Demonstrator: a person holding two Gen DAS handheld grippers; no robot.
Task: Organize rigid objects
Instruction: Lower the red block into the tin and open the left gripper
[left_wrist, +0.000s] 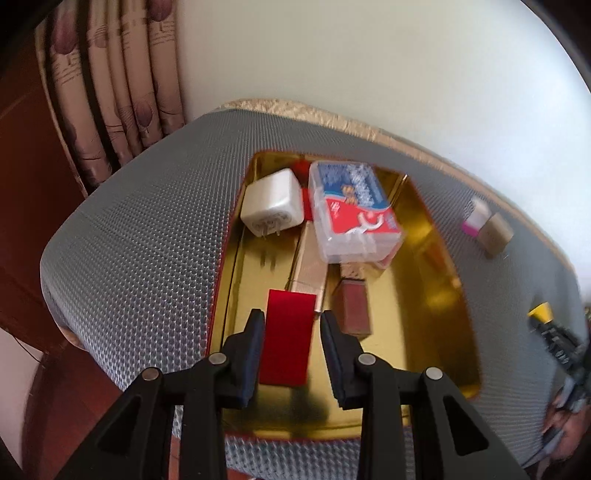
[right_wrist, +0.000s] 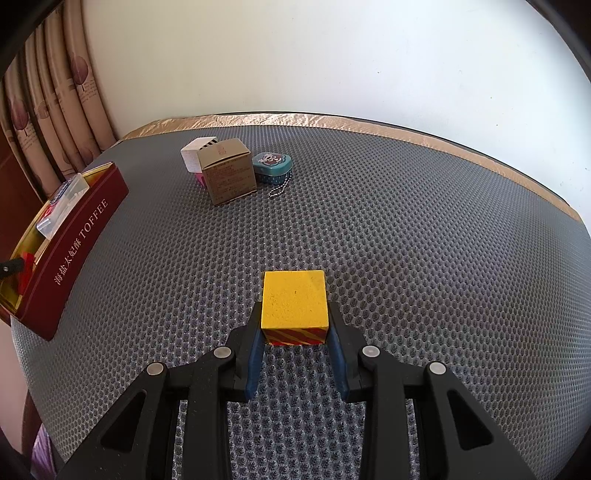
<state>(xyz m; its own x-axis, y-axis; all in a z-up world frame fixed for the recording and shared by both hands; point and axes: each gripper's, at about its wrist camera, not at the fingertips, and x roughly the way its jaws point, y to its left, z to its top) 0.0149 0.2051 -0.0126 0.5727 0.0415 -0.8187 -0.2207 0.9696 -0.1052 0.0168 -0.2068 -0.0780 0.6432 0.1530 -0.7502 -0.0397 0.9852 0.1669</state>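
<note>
While right gripper (right_wrist: 294, 325) clamps yellow block (right_wrist: 294, 300) on surface (right_wrist: 406, 258), left gripper (left_wrist: 291, 332) brackets red block (left_wrist: 287, 338) over gold tin (left_wrist: 436, 280); pad contact seemingly on left side only, grip unclear.

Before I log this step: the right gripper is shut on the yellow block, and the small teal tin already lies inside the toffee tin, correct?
Not quite. In the right wrist view the teal tin sits on the mat beside the brown carton, outside the toffee tin. The right gripper is indeed shut on the yellow block.
</note>
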